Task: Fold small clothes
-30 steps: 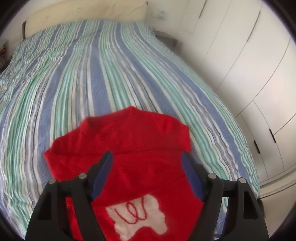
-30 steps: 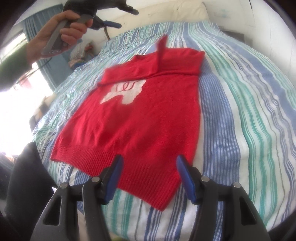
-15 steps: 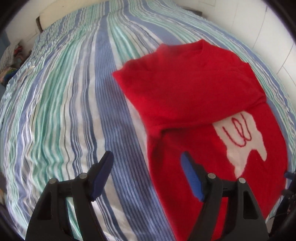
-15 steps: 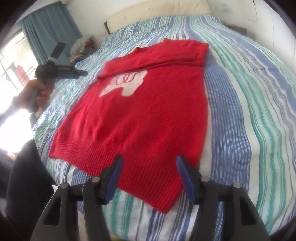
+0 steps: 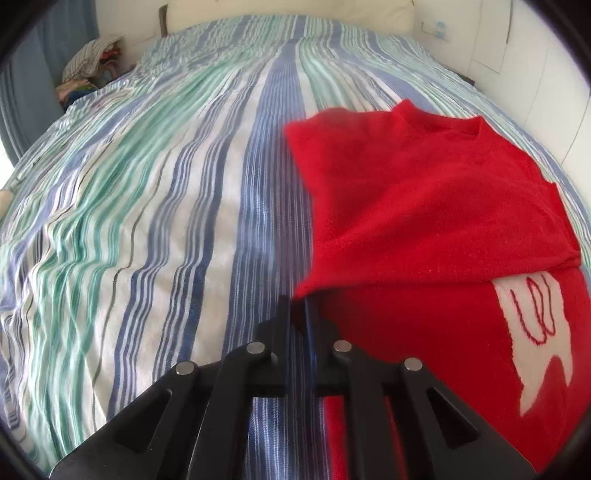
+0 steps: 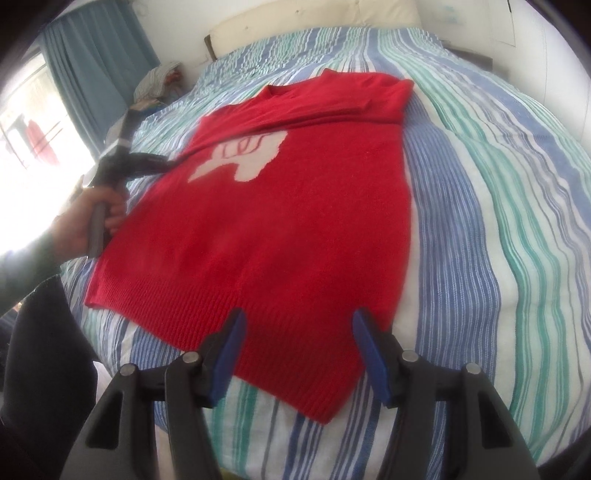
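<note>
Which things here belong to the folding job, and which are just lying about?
In the job:
- red sweater
- left gripper, shut on the sweater's edge
- right gripper, open over the hem

Lying about:
- clothes pile beside the bed
- blue curtain
- pillow

**Free room and obstacles on the bed**

- Striped bedspread [image 5: 155, 206]: bare and flat across the whole side left of the red sweater [image 5: 424, 206] in the left wrist view; open passage up to the headboard.
- Right wrist view: a bare strip of bedspread [image 6: 491, 221] runs along the sweater's right edge to the bed's far end.
- Near edge: sweater hem lies just ahead of the right gripper [image 6: 297, 354], nothing between its parted fingers.
- Obstacles: pile of clothes [image 5: 90, 59] beside the far left corner; curtain [image 6: 96, 62] behind it; white wall [image 5: 535, 85] close along the right side; left hand [image 6: 92, 221] and left gripper [image 5: 300, 314] at the sweater's left edge.
</note>
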### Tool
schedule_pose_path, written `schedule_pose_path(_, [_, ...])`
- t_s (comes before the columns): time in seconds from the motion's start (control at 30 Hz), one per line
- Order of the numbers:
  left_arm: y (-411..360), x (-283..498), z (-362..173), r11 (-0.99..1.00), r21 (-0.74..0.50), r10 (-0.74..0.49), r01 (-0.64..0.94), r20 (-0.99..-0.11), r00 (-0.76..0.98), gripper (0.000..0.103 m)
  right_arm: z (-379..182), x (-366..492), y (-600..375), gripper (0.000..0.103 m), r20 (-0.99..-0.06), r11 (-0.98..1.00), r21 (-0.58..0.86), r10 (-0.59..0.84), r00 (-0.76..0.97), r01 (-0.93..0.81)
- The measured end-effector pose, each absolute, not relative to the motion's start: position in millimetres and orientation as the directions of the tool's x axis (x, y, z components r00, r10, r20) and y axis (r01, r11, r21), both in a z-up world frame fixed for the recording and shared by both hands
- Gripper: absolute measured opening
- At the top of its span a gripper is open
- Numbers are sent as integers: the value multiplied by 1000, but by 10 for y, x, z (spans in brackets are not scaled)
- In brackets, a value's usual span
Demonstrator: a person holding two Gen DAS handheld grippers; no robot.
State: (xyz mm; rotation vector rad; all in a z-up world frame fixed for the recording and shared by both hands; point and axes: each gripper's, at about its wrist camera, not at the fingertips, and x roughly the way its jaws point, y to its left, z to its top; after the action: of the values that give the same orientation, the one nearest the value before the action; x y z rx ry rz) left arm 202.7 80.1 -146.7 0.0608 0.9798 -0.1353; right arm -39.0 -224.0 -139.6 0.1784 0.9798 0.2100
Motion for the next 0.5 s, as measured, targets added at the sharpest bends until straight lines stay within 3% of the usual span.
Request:
schedule_pose_path(0.07, [841, 2009, -1404, 988, -25, -103, 153, -845, 524, 26, -1408, -375, -2239, 60, -802, 964, 249, 261, 537, -97])
schedule_pose_path(0.1, [896, 1995, -1359, 988, -48, -119, 149, -848, 516, 46, -1404, -376, -2244, 60, -800, 963, 252, 264, 539, -96])
schedule_pose_path(0.13, [953, 2002, -1296, 987, -78, -141, 142, -843, 519, 57, -1396, -383, -2253, 60, -797, 961, 258, 268, 542, -96])
schedule_pose_path(0.27, [1216, 2186, -990, 964, -238, -264, 120, -795, 547, 58, -1370, -399, -2300, 59, -787, 958, 274, 272, 554, -81])
schedule_pose_path(0.4, [1097, 2679, -891, 919, -370, -389, 139, -785, 482, 79, -1382, -369, -2286, 60, -788, 956, 279, 279, 549, -86])
schedule_pose_path(0.47, [902, 2920, -987, 920, -364, -391, 148, -812, 434, 84, -1390, -355, -2265, 60, -792, 958, 271, 276, 545, -93])
schedule_pose_path(0.5, [796, 3025, -1085, 920, -364, -393, 149, -831, 393, 82, -1389, -355, -2258, 59, -793, 959, 265, 273, 544, -95])
